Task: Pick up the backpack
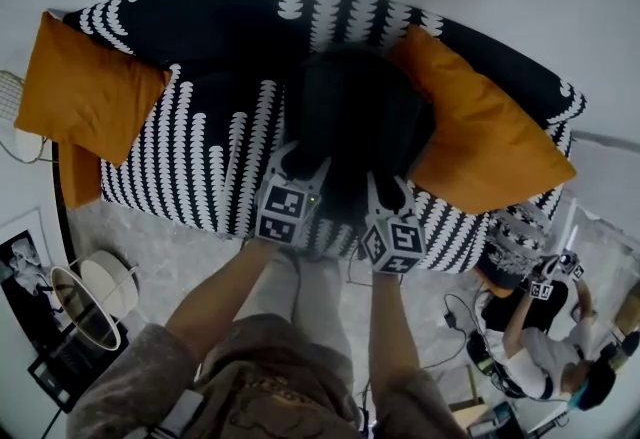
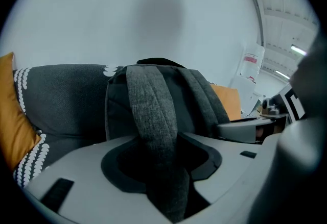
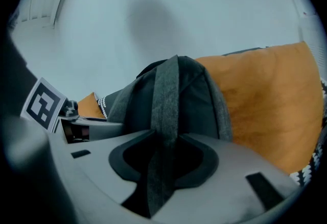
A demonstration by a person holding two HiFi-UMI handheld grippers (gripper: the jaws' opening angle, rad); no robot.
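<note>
A dark backpack (image 1: 350, 112) stands upright on the black-and-white patterned sofa (image 1: 200, 157), its grey shoulder straps facing me. My left gripper (image 1: 300, 167) has its jaws pressed on the left strap (image 2: 153, 121), which runs down between them. My right gripper (image 1: 385, 189) is clamped on the right strap (image 3: 166, 116) in the same way. Both straps fill the gap between the pads. The backpack's body (image 2: 153, 100) rises just behind the jaws in the left gripper view, and the backpack (image 3: 179, 95) leans by an orange cushion (image 3: 265, 100) in the right gripper view.
An orange cushion (image 1: 485, 127) lies right of the backpack and another orange cushion (image 1: 85, 87) on the sofa's left end. A lamp (image 1: 85, 302) stands on the floor at left. A person (image 1: 545, 337) crouches on the floor at lower right among cables.
</note>
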